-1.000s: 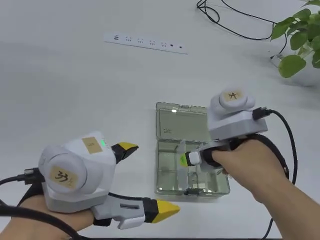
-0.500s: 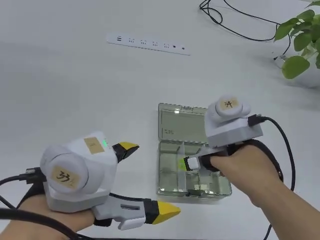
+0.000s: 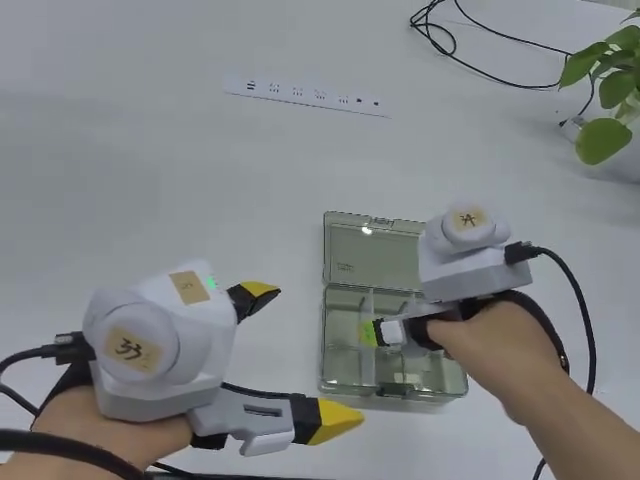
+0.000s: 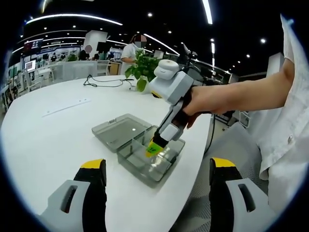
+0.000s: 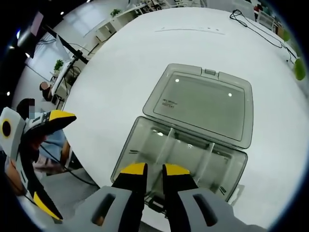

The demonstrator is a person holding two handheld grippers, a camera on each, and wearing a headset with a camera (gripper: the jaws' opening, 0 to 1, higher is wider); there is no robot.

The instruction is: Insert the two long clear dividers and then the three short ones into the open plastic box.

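Note:
The clear plastic box [image 3: 340,377] lies open on the white table, its lid [image 3: 365,250] flat behind it. My right gripper [image 3: 368,334] reaches down into the box base, shut on a clear divider. In the right gripper view the yellow-tipped right gripper [image 5: 155,170] stands nearly closed over a thin clear divider [image 5: 161,147] that runs across the box [image 5: 126,155]; another divider [image 5: 205,162] stands to its right. My left gripper [image 3: 297,355] hovers open to the left of the box, holding nothing. The left gripper view shows the right gripper [image 4: 153,149] dipping into the box [image 4: 140,170].
A white power strip [image 3: 310,93] lies at the back of the table. Black cables [image 3: 480,50] and a green plant [image 3: 610,90] are at the back right. The table's near edge runs just below my hands.
My right gripper has lowered the clear divider from above the box down into its base. The left gripper has stayed in place.

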